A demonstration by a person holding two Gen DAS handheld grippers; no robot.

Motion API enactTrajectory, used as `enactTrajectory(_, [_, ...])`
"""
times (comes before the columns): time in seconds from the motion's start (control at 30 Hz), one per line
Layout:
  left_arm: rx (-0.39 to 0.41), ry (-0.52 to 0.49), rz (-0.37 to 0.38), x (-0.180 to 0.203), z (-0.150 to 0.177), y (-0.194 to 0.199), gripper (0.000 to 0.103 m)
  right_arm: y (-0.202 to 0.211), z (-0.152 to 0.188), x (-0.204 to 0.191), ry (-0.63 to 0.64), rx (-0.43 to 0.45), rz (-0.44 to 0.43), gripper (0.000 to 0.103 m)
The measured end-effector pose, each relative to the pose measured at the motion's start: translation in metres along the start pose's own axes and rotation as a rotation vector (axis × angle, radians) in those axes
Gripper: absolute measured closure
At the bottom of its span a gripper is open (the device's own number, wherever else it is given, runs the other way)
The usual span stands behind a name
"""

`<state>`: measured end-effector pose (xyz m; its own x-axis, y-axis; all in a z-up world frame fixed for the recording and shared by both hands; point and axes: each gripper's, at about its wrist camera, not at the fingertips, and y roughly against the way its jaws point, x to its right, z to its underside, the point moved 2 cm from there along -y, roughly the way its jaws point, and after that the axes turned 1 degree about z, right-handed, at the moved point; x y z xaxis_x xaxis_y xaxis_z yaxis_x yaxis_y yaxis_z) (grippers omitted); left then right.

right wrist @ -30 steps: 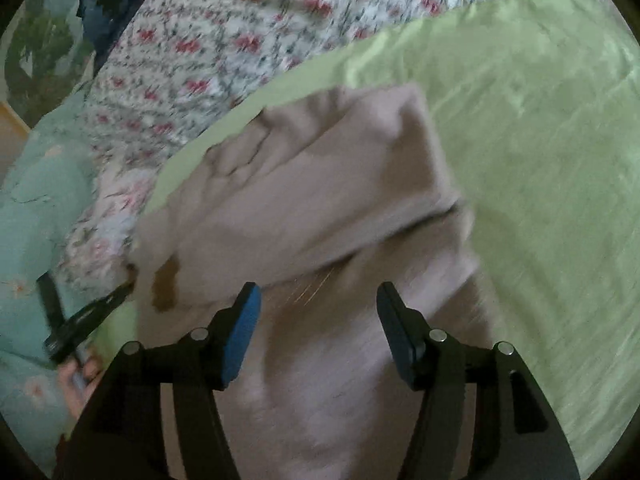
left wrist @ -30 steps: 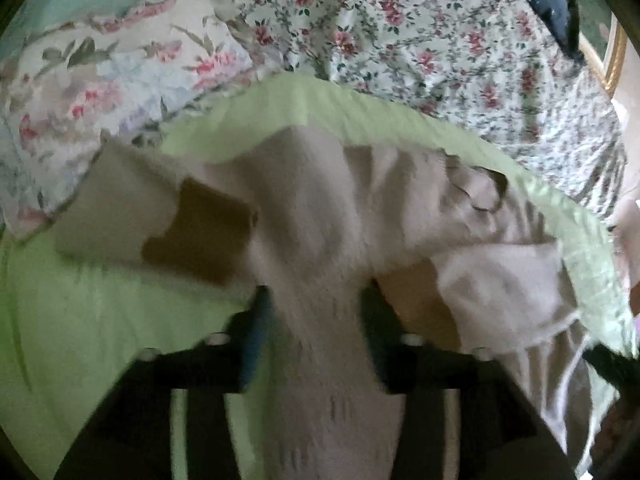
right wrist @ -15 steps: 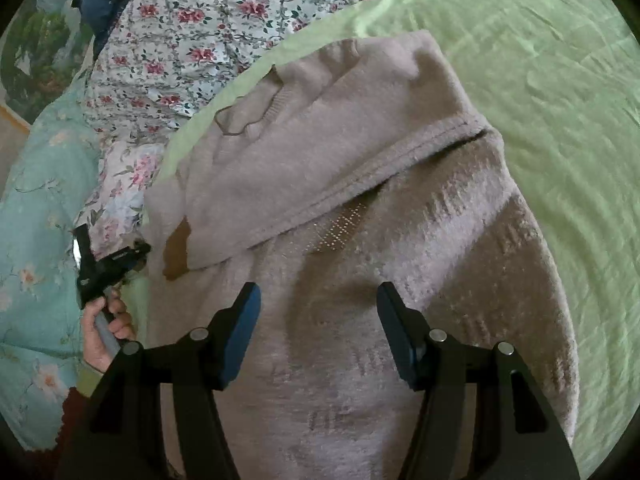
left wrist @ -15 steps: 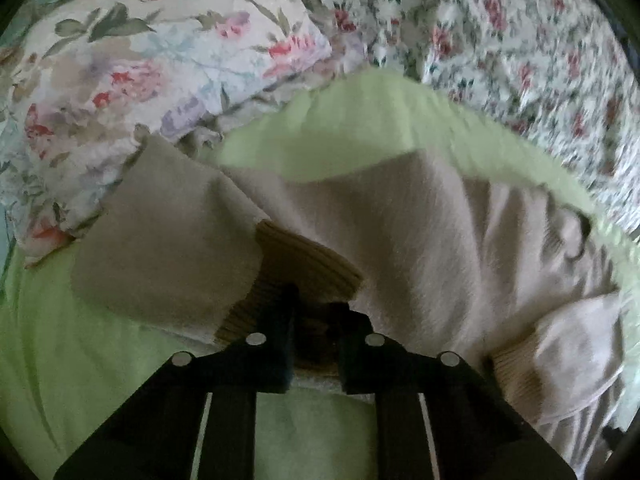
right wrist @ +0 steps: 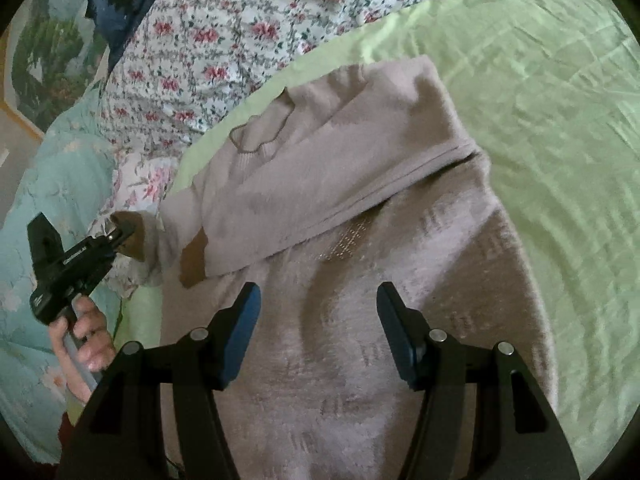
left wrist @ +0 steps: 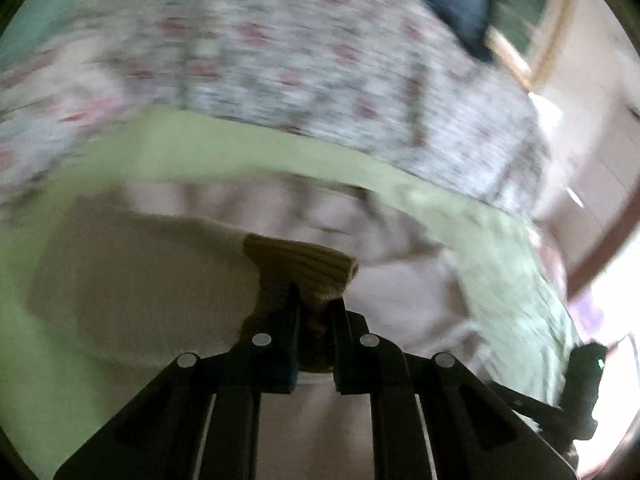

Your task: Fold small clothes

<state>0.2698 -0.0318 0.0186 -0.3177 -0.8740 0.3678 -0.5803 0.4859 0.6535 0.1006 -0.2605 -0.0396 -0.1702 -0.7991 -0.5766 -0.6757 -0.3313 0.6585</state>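
A bed (right wrist: 560, 120) with a light green sheet fills the view, with a flowery blanket (right wrist: 224, 40) bunched up behind it. On the green sheet lies a fuzzy pinkish-grey sweater (right wrist: 360, 320), spread flat with one sleeve already laid across its chest. The other sleeve ends in a brown cuff (left wrist: 308, 264), and that cuff is off at the sweater's left side.

The left gripper (left wrist: 314, 312) has just been closing, and its jaws are pinched tight on the brown cuff. The right gripper (right wrist: 318, 332) hovers over the sweater's middle with its jaws apart and nothing in them.

To do this fold well, I think the left hand should carry the cuff across slowly and low. The sleeve should lie flat over the first one. The right gripper could press down so the sweater does not slide.
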Motion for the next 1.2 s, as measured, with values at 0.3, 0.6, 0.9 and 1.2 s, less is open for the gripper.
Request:
enactTrajectory(0.3, [-0.179, -0.118, 0.066, 0.094, 0.028, -0.122, 0.092, 0.028, -0.005, 0.030, -0.047, 0.049, 0.040, 0.041])
enactTrajectory(0.6, [-0.270, -0.111, 0.092, 0.094, 0.049, -0.155, 0.055, 0.019, -0.014, 0.035, -0.057, 0.047, 0.034, 0.041])
enactTrajectory(0.9, [-0.146, -0.029, -0.078, 0.004, 0.070, -0.047, 0.041, -0.030, -0.051, 0.004, 0.029, 0.033, 0.011, 0.041])
enactTrajectory(1.2, [-0.079, 0.241, -0.417, -0.153, 0.082, 0.007, 0.041, -0.111, -0.075, -0.016, 0.067, -0.076, 0.008, 0.041])
